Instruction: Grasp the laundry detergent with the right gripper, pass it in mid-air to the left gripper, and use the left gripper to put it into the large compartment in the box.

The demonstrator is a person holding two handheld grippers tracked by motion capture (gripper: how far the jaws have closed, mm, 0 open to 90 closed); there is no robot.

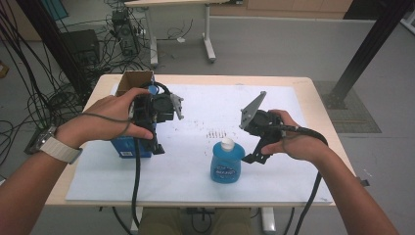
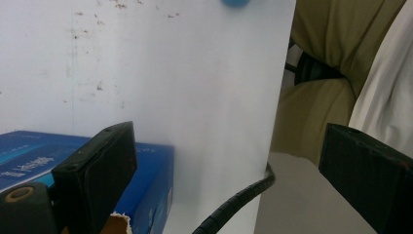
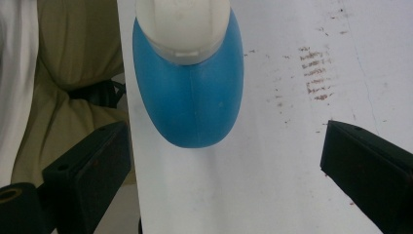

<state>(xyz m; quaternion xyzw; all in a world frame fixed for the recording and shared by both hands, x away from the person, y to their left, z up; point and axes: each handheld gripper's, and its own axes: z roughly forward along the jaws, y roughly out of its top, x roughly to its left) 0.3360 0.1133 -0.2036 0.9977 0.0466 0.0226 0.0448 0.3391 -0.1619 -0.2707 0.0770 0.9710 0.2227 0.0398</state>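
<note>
A blue bottle (image 1: 227, 165) with a white cap stands on the white sheet near the table's front middle. In the right gripper view the bottle (image 3: 190, 97) lies just ahead of my open right gripper (image 3: 224, 146), between the lines of its jaws but untouched. From above, the right gripper (image 1: 254, 155) hangs just right of the bottle. A blue carton (image 1: 125, 146) with an open brown top stands at the left. My left gripper (image 1: 152, 144) hovers at its right side, and its jaws (image 2: 229, 146) are wide open and hold nothing, with the carton (image 2: 151, 170) under the left jaw.
The white sheet (image 1: 195, 181) covers most of the wooden table (image 1: 318, 112) and bears small brown marks in the middle. Cables and equipment (image 1: 117, 29) crowd the floor at the back left. A black post (image 1: 367, 49) rises at the right. The person's lap (image 2: 321, 63) is at the near edge.
</note>
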